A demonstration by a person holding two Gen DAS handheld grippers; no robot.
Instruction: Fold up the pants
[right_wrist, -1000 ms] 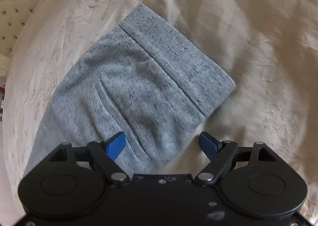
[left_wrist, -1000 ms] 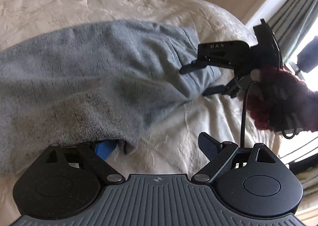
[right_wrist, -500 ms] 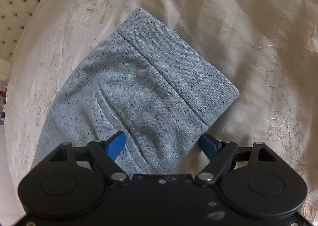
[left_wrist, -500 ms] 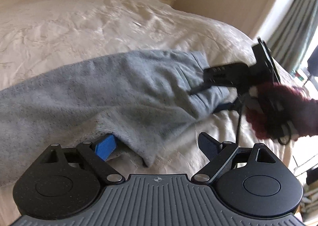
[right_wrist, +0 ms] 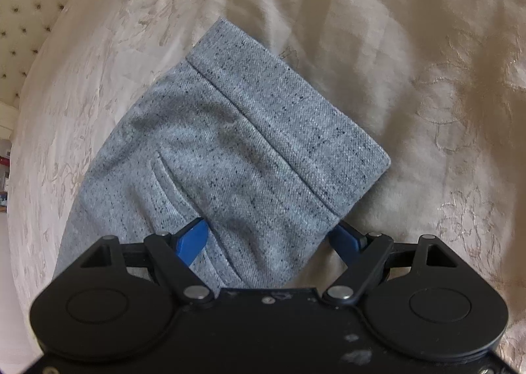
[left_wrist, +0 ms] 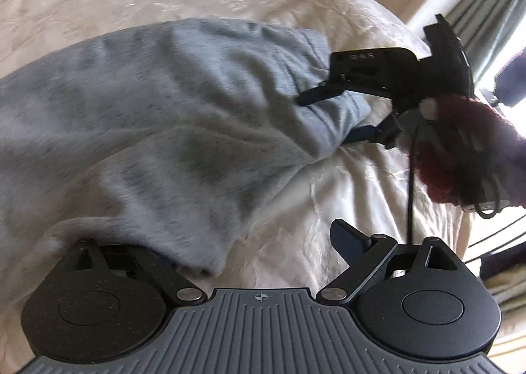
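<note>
1. Pants (left_wrist: 157, 117): grey, flat on cream bedspread (left_wrist: 345, 196); waistband (right_wrist: 296, 124) end lies toward the right gripper.
2. Left gripper (left_wrist: 250, 249): jaws spread wide. Left finger hidden under a pant edge, right finger (left_wrist: 348, 236) on bare bedspread. Gripping nothing.
3. Right gripper (right_wrist: 273, 239): jaws apart, straddling the waistband corner. One blue finger (right_wrist: 192, 239) over the cloth, the other at its edge. Not clamped.
4. Right gripper is held by a hand in a maroon sleeve (left_wrist: 460, 150).

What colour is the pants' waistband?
The waistband is light grey with dark flecks, clearest in the right wrist view.
</note>
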